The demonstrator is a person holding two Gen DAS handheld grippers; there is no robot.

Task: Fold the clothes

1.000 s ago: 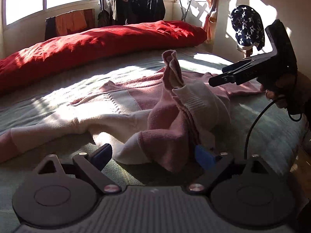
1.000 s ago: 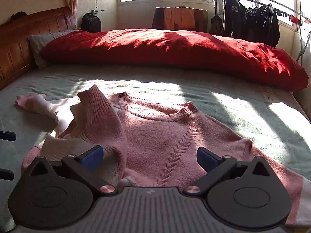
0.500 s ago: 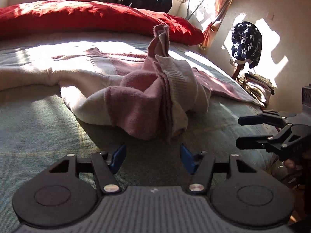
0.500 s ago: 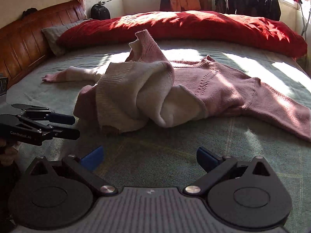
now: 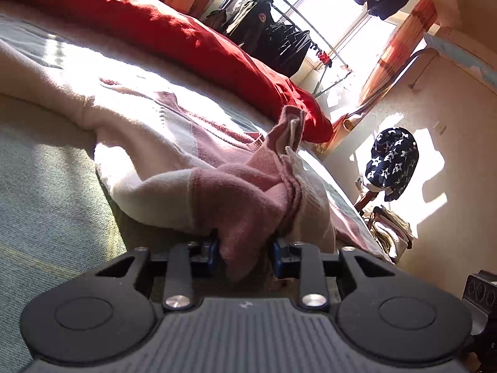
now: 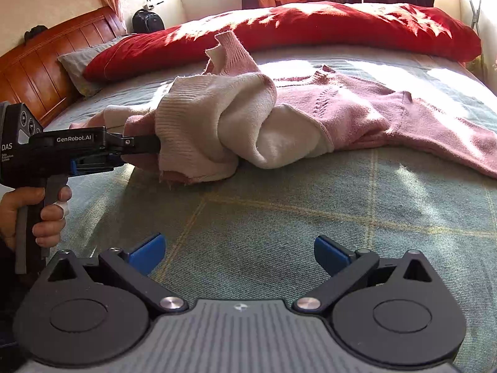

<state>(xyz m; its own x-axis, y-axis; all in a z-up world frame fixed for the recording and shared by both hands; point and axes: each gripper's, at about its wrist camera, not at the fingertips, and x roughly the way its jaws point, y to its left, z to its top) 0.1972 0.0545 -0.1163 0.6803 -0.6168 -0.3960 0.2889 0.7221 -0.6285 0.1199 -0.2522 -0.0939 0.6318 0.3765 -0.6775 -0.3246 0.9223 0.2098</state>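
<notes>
A pink and cream knitted sweater (image 6: 357, 108) lies on the green bed cover, its near part bunched into a lump (image 6: 217, 124). My left gripper (image 5: 245, 251) is shut on the bunched pink hem (image 5: 242, 214); in the right wrist view it (image 6: 136, 152) comes in from the left, its tips buried in the fabric. My right gripper (image 6: 239, 255) is open and empty, hovering over bare bed cover a short way in front of the lump.
A long red duvet (image 6: 295, 28) lies across the far side of the bed. A wooden headboard (image 6: 46, 59) is at left. A clothes rack (image 5: 279, 37) stands by the window. A star-patterned garment (image 5: 391, 161) hangs beside the bed's right edge.
My left gripper has moved forward into the bunched sweater and closed on its hem. My right gripper has stayed open, drawn slightly back.
</notes>
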